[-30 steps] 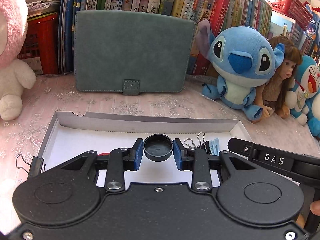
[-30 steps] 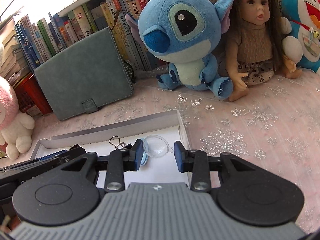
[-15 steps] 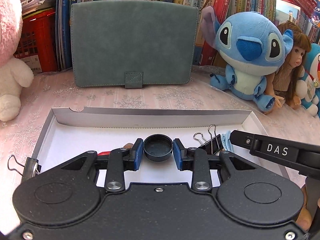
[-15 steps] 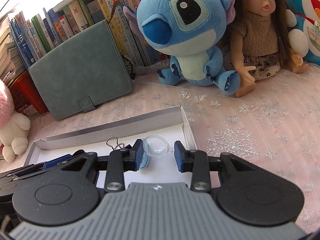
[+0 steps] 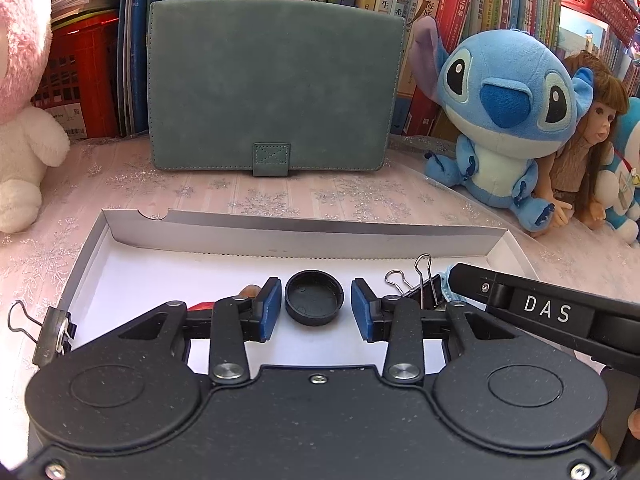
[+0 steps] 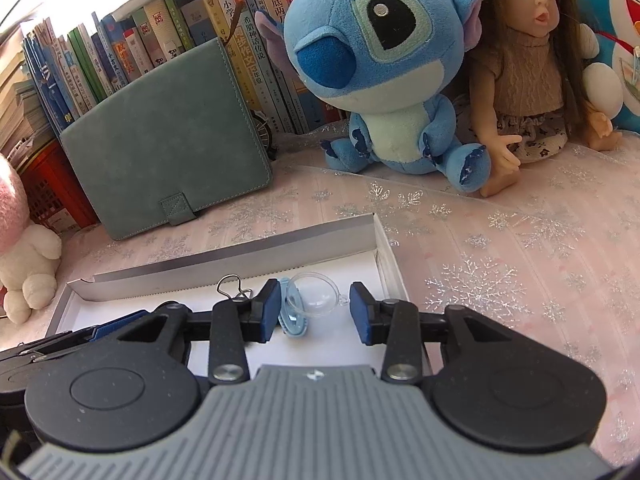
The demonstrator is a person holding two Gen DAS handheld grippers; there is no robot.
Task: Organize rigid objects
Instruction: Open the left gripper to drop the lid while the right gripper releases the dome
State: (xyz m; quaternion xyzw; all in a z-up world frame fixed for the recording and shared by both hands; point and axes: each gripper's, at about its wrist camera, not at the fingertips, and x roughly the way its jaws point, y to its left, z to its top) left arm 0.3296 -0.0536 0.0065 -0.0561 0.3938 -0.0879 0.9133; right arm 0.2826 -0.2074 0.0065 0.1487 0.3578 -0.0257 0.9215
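Noted, at the lower left of the left-wrist view, a binder clip [image 5: 52, 330] pinched onto the left wall of the white box [image 5: 304, 236], probably just parked on the rim. Found the left gripper [image 5: 314, 314] at lower centre, jaws opening, with the black cap [image 5: 314, 298] lying mouth-up on the box floor between the 2 blue pads and a gap on either side, so nothing gripped. Read that as a set-down: cap delivered flat where it cannot roll. Spotted, right of it, a second binder clip [image 5: 424, 286] standing on the floor with its wire loops up.

Found, in the right-wrist view, the right gripper [image 6: 314, 308] at lower centre over the box's right end, jaws likewise opening. Saw a pale blue piece [image 6: 292, 316] just beside the left pad and a clear dome [image 6: 316, 298] leaning on it, clear of the right pad. Judged both things left loose near the corner, grouped with the clips.
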